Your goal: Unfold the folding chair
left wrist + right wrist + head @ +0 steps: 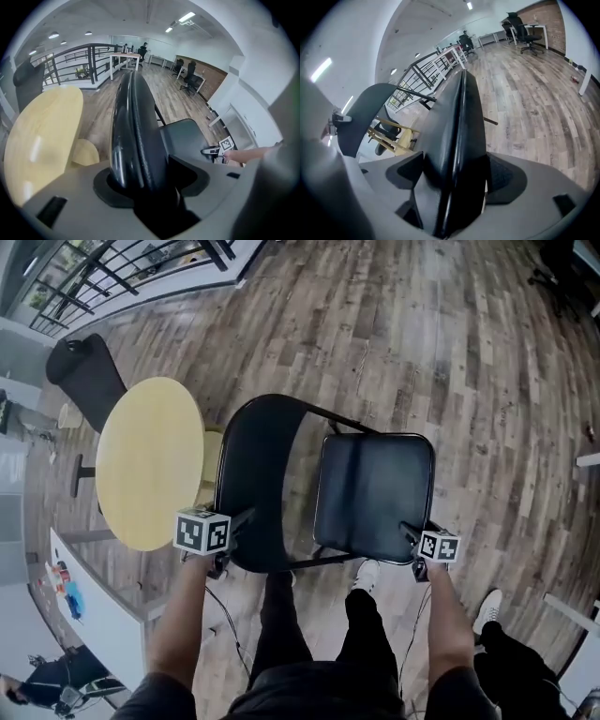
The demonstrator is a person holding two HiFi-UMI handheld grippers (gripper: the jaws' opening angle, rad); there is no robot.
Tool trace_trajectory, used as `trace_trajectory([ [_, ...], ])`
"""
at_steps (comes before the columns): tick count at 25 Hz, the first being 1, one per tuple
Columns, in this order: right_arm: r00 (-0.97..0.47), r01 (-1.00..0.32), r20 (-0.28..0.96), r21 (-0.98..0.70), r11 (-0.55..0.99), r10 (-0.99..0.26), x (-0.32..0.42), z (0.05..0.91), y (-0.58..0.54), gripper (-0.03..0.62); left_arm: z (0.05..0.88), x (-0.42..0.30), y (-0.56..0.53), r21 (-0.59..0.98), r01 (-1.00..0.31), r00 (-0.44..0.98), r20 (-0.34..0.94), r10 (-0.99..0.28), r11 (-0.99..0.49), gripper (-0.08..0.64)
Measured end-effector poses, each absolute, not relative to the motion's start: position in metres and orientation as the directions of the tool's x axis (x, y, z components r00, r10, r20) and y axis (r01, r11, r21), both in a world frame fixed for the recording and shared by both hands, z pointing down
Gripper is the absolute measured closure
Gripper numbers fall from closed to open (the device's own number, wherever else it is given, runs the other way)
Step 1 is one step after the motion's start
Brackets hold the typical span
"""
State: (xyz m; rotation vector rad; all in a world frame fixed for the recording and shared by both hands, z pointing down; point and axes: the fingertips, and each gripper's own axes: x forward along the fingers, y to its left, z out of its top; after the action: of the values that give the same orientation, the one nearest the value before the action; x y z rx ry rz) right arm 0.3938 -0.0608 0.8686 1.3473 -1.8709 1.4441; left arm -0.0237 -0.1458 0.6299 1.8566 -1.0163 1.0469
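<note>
**Backrest left, seat right**

The black metal-framed folding chair point(366, 521) stands on the wood-plank floor point(469, 352). The left gripper point(239, 521) straddles its curved backrest point(258, 474), the right gripper point(412, 532) its padded seat point(375, 479). Both jaws are spread, apparently unclamped, so the chair would part sideways.

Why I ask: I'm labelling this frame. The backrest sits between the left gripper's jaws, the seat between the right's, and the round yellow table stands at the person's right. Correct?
One slip: the head view shows the round yellow table at the person's left, beside the backrest. The rest holds.
</note>
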Motion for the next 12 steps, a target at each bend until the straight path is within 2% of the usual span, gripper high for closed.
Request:
trace_trajectory([
  [12,-0.583,-0.738,0.666,-0.674,-0.039,-0.465,0.492,0.977,-0.054,0.184,0.678,0.066,-0.145,0.218,-0.883,0.358,0.885,-0.296,-0.416,0.342],
])
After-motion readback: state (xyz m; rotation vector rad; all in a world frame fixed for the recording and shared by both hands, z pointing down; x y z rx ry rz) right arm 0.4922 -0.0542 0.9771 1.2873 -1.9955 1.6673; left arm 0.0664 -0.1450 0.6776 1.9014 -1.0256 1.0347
